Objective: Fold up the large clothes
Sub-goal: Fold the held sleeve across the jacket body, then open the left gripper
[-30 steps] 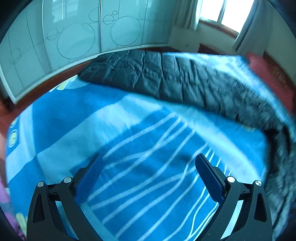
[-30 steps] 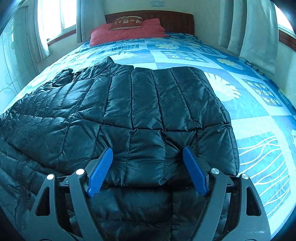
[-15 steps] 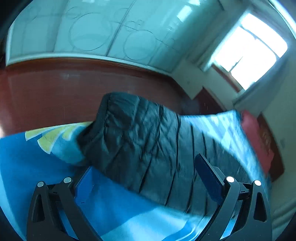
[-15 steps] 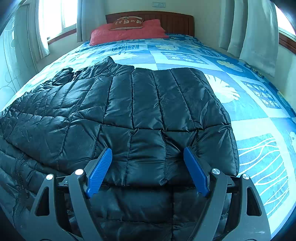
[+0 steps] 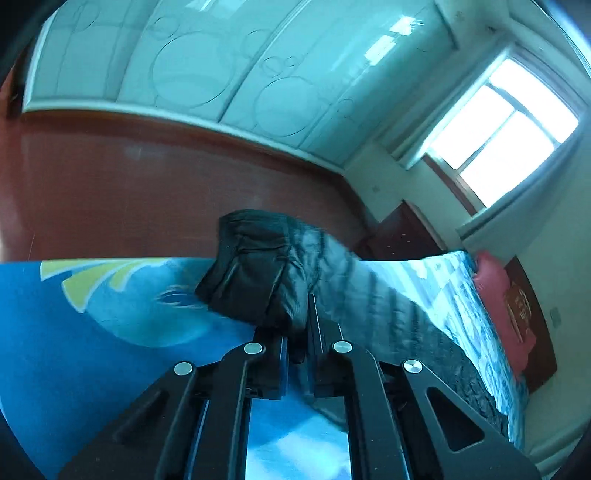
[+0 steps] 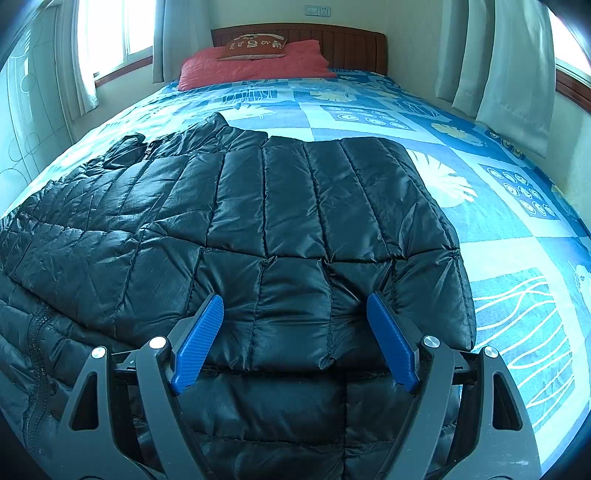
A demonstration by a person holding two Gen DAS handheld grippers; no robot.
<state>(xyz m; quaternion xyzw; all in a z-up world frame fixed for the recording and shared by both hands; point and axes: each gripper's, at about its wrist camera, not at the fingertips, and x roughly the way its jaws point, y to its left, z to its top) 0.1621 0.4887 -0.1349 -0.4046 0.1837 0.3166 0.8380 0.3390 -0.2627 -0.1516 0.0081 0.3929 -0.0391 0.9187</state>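
A black quilted puffer jacket [image 6: 280,214] lies spread on the blue patterned bed [image 6: 498,206], one side folded over its middle. My right gripper [image 6: 295,332] is open and hovers just above the jacket's near folded edge, blue fingers [image 6: 197,343] apart. In the left wrist view my left gripper [image 5: 297,332] is shut on a corner of the jacket [image 5: 258,273], which bunches up at the bed's edge above the sheet [image 5: 92,332].
A red pillow [image 6: 255,62] and a wooden headboard [image 6: 351,44] stand at the far end. Curtains [image 6: 498,59] hang on the right, a window [image 6: 110,33] on the left. A red-brown floor [image 5: 129,192] and white wardrobe doors [image 5: 221,62] lie beyond the bed's edge.
My left gripper swung from the blue sheet to the jacket's corner at the bed edge and shut on it. The right gripper stayed open in place.
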